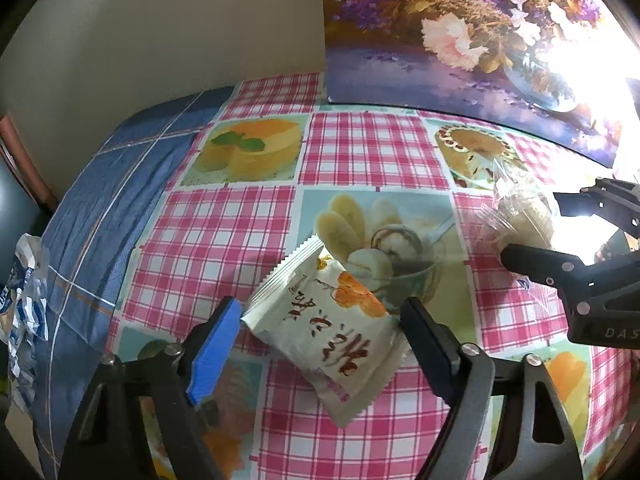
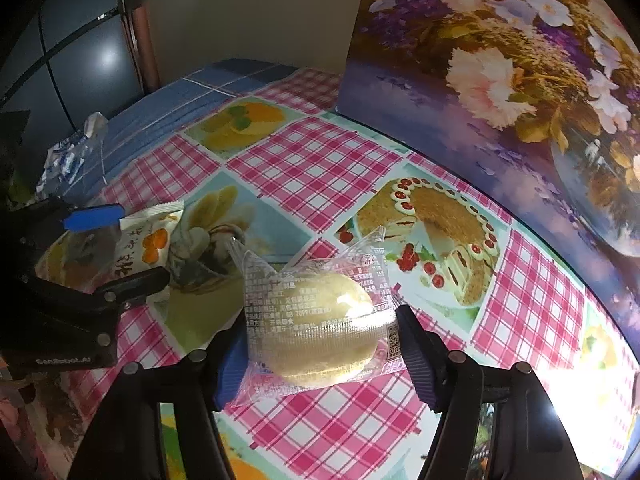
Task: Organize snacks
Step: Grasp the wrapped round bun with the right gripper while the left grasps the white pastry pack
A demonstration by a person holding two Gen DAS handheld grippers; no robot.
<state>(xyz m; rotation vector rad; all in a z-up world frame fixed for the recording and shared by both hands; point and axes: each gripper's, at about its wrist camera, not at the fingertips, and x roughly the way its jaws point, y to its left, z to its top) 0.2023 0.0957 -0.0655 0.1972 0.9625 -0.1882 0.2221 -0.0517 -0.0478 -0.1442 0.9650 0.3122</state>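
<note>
A white snack packet (image 1: 320,328) with brown lettering and an orange print lies slantwise between the pads of my left gripper (image 1: 320,308), which touch its two side edges. The right wrist view shows this packet (image 2: 148,240) between the left gripper's (image 2: 132,246) blue pad and black finger. A round pale pastry in a clear printed wrapper (image 2: 320,328) sits between the pads of my right gripper (image 2: 320,316), the wrapper pressed against both. From the left wrist view the pastry (image 1: 520,208) and right gripper (image 1: 556,220) are at the right edge.
A pink checked tablecloth (image 1: 360,152) with dessert pictures covers the table. A large floral picture (image 2: 500,60) stands along the back right. Blue cloth (image 1: 112,184) covers the left part, with a crumpled blue-and-white wrapper (image 2: 68,156) at its edge. A wall is behind.
</note>
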